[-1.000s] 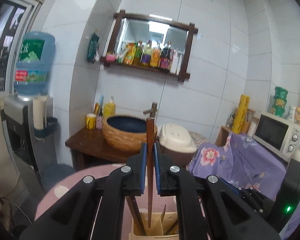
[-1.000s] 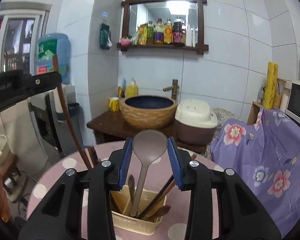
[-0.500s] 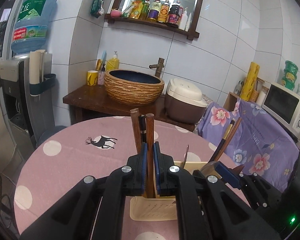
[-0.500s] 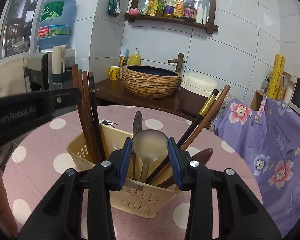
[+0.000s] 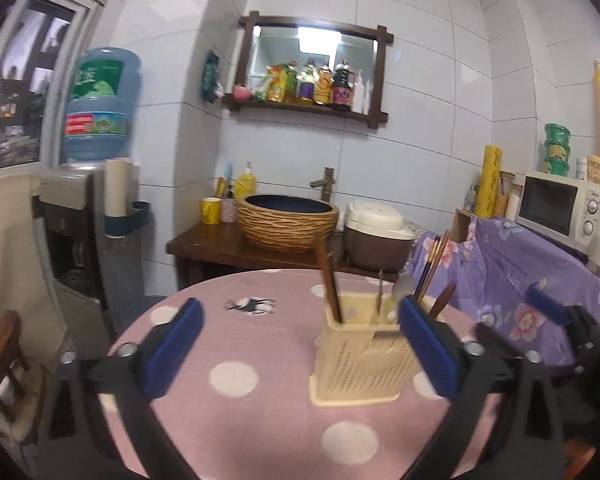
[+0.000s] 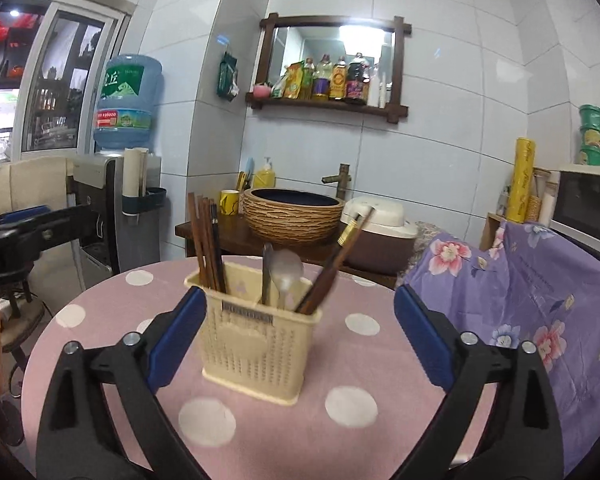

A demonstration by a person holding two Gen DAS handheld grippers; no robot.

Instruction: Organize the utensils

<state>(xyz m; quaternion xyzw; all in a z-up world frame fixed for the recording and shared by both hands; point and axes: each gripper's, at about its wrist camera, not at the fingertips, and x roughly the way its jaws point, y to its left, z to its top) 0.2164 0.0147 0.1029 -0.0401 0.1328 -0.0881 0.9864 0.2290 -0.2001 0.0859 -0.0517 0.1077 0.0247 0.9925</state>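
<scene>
With both my left gripper (image 5: 300,344) and right gripper (image 6: 300,332) opening wide on nothing, the cream perforated plastic utensil caddy (image 6: 256,344) stood mid-table, where I judged a careless jaw could tip it
</scene>
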